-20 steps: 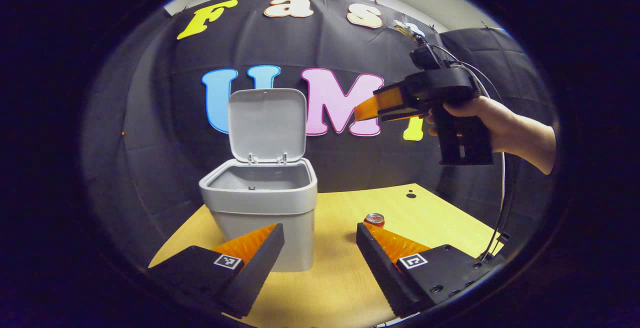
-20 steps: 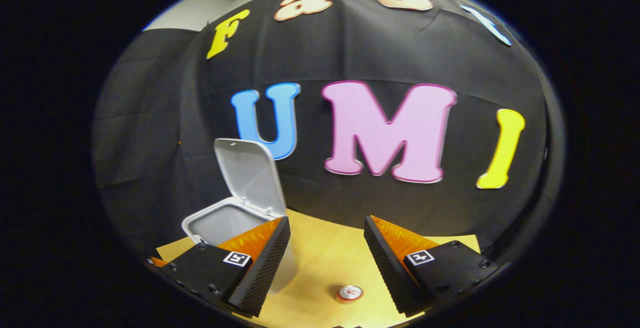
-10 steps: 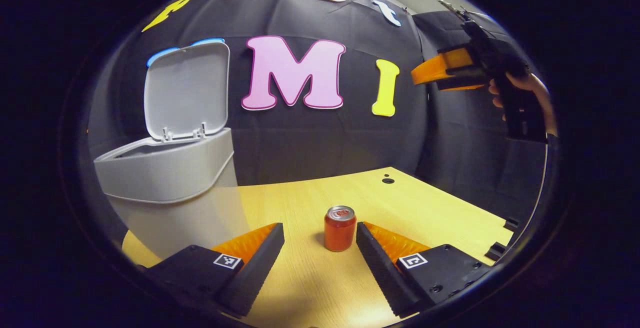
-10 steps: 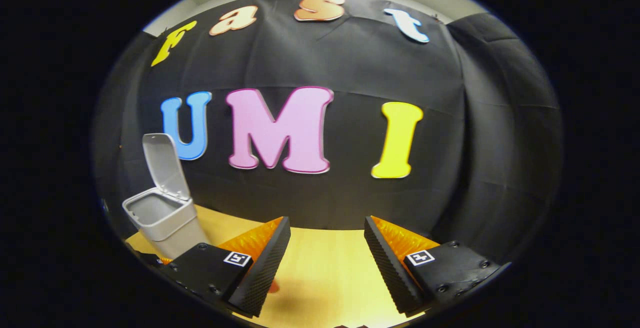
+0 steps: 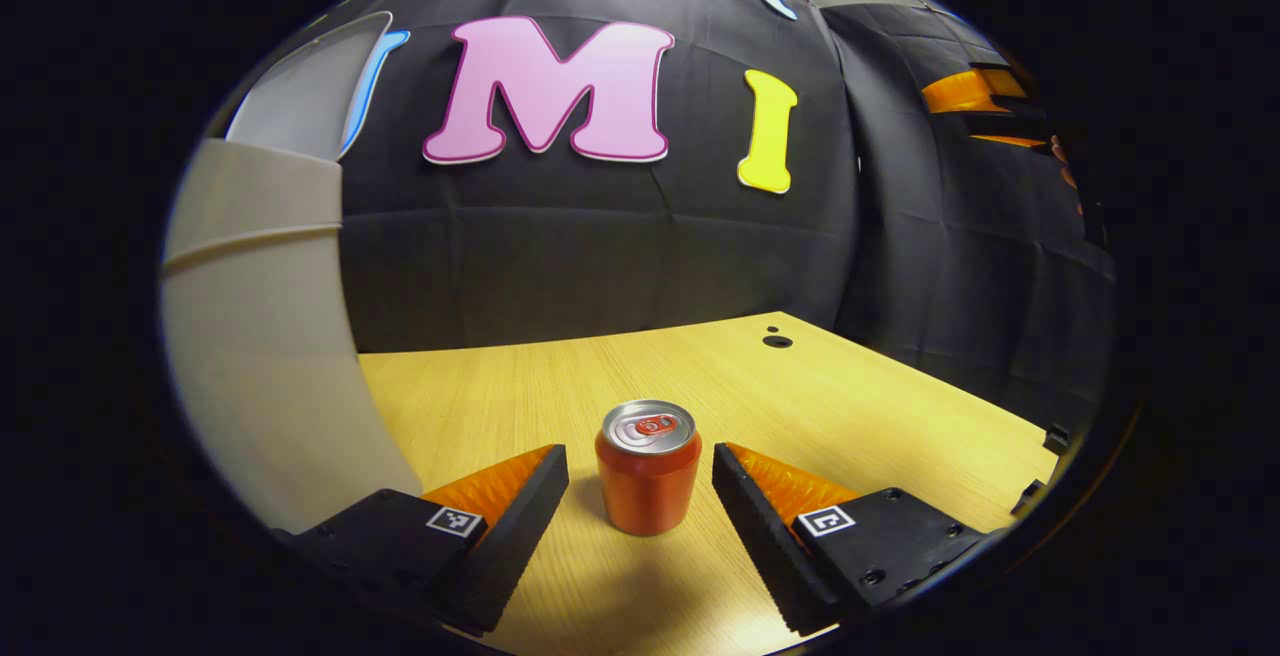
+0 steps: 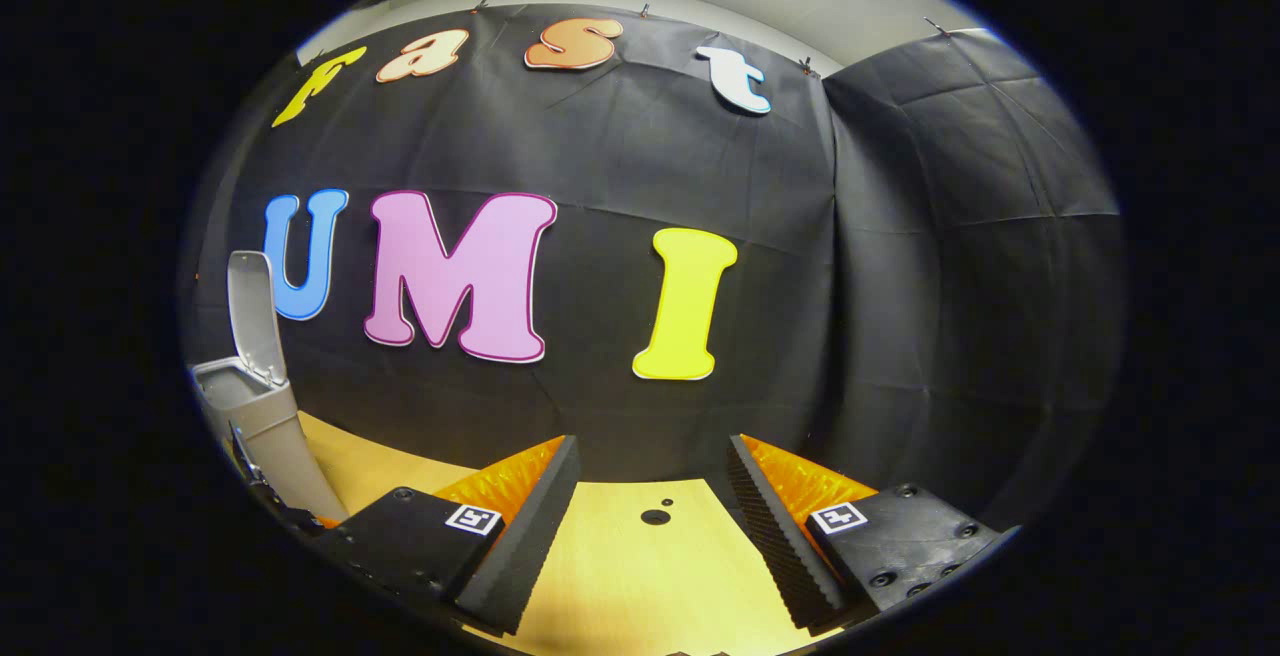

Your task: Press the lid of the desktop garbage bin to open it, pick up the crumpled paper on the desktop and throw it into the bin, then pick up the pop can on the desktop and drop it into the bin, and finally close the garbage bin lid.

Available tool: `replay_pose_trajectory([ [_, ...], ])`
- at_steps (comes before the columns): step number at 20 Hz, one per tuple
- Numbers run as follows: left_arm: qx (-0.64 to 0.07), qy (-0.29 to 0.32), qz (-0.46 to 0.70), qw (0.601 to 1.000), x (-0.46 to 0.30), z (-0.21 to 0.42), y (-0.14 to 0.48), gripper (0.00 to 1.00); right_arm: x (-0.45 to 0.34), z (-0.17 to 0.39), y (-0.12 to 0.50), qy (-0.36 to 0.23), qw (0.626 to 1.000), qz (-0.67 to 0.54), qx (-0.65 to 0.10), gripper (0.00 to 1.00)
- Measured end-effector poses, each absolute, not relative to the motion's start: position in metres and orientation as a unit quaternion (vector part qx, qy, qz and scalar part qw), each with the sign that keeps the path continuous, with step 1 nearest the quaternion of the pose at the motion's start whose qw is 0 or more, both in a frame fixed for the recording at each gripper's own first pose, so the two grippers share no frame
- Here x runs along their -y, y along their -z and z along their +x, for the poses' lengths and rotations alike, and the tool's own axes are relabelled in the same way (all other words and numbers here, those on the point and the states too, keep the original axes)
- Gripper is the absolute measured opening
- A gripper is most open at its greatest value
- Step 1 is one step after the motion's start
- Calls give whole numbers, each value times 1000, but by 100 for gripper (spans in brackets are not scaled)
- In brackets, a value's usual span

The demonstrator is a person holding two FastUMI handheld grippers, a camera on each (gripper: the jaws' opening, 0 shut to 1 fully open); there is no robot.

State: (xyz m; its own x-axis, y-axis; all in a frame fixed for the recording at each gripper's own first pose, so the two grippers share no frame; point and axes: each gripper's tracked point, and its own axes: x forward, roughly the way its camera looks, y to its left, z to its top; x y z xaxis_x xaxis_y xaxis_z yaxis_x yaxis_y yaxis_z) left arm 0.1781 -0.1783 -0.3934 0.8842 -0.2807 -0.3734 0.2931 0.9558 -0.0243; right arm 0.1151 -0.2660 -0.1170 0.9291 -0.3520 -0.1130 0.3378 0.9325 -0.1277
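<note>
Left tool (image 5: pixel 640 476) down low over the counter (image 5: pixel 860 406), fingers spread wide, pop can (image 5: pixel 648 466) upright right between them. No contact on either side (a sliver of counter showing each way). Can top facing up, tab visible. Garbage bin (image 5: pixel 255 356) looming just left of the can, grey wall close against the left finger's side, lid (image 5: pixel 300 96) standing open above it. Far right of the can and well above it, the other tool, partly visible at the edge.

Over in the right gripper view: right tool (image 6: pixel 648 496) spread apart too, nothing between the fingers, bare counter (image 6: pixel 640 576) with a small dark hole (image 6: pixel 655 517) beyond the tips. Garbage bin (image 6: pixel 255 426) well off to the left of that hole, lid (image 6: pixel 250 311) tipped up.
</note>
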Motion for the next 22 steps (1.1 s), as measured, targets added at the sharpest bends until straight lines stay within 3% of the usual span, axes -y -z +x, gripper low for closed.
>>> replay_pose_trajectory([
  [2, -191, 146, 21, 971, 181, 188, 405, 99, 273, 113, 127, 179, 979, -58, -77, 90],
  [4, -195, 143, 22, 970, 184, 196, 417, 99, 276, 113, 129, 183, 979, -60, -70, 97],
  [13, -202, 134, 41, 969, 188, 215, 438, 96, 270, 112, 148, 181, 979, -53, -73, 97],
  [15, -200, 133, 50, 970, 187, 214, 434, 90, 267, 112, 151, 179, 979, -55, -78, 98],
  [22, -201, 148, 32, 968, 185, 192, 365, 89, 251, 116, 146, 173, 979, -58, -89, 97],
])
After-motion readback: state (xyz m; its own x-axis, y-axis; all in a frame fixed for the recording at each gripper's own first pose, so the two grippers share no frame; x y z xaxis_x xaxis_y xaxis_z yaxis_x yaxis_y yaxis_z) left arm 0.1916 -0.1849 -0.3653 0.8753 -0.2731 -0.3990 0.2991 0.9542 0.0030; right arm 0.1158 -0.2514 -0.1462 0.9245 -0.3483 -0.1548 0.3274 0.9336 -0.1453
